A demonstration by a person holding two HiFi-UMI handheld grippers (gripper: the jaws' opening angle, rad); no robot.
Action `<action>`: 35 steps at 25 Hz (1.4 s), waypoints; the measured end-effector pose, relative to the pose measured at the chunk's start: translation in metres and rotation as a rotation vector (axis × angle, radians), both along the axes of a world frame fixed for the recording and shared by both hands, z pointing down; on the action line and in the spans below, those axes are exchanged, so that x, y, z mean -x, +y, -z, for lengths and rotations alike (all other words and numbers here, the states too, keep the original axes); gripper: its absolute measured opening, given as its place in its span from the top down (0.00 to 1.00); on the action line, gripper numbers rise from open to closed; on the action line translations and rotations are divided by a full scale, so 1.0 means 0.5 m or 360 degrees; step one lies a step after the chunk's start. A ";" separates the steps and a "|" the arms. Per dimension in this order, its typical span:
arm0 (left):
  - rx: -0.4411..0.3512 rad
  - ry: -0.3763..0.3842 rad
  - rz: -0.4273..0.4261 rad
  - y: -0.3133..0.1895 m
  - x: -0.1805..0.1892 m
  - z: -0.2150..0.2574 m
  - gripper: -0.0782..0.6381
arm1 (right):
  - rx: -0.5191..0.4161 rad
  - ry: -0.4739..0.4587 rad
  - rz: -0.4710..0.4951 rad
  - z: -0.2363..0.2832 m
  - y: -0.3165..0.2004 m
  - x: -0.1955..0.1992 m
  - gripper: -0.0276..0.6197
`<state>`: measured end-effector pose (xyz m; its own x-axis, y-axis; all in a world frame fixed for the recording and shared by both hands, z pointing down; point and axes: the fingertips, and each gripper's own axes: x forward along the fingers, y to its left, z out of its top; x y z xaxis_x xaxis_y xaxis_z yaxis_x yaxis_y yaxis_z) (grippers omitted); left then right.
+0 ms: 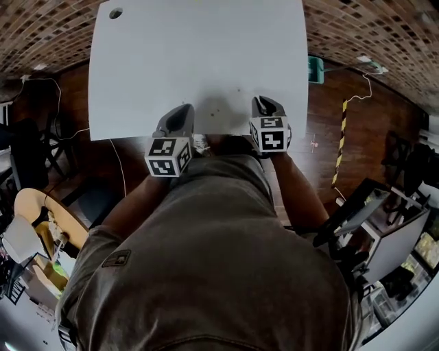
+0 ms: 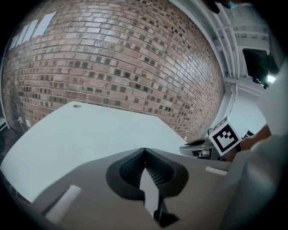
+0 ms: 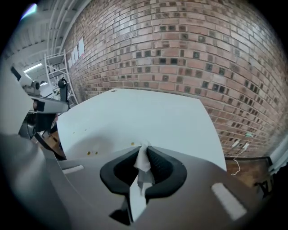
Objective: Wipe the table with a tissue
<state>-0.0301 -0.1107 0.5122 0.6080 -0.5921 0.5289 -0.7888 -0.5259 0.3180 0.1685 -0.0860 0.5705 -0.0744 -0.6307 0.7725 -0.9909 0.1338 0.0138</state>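
Note:
The white table (image 1: 199, 55) stretches ahead of me, and both grippers sit over its near edge. My right gripper (image 3: 145, 146) is shut on a white tissue (image 3: 142, 162) that stands pinched between its jaws and pokes out at the tips. A few small yellowish spots (image 3: 92, 153) mark the tabletop just ahead and to its left; in the head view the spots (image 1: 221, 113) lie between the two grippers. My left gripper (image 2: 144, 152) is shut with nothing in it. In the head view the left gripper (image 1: 184, 110) and right gripper (image 1: 265, 103) hover side by side.
A round hole (image 1: 115, 13) pierces the table's far left corner. A brick wall (image 3: 180, 49) stands behind the table. A teal box (image 1: 315, 68) and a white cable (image 1: 363, 89) lie on the wooden floor to the right, chairs (image 1: 41, 144) to the left.

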 end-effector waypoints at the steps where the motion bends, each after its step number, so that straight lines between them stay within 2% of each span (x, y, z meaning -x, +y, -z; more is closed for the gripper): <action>1: 0.0001 0.0001 -0.0001 -0.004 0.004 -0.002 0.89 | -0.0020 0.0003 -0.0018 0.008 -0.009 -0.003 0.89; 6: 0.0021 -0.0011 0.0040 -0.018 0.010 -0.006 0.89 | -0.0066 -0.0014 -0.0055 0.024 -0.045 -0.026 0.89; 11: 0.0023 -0.0054 0.0142 -0.030 0.032 -0.002 0.89 | -0.0054 -0.0043 -0.0006 0.008 -0.083 -0.026 0.89; 19: 0.0037 -0.0109 0.0253 -0.045 0.069 -0.003 0.89 | 0.0087 0.0070 0.0097 -0.053 -0.116 -0.021 0.89; 35: 0.0049 -0.0090 0.0251 -0.037 0.072 -0.007 0.89 | 0.0120 0.0048 0.0199 -0.051 -0.083 0.026 0.89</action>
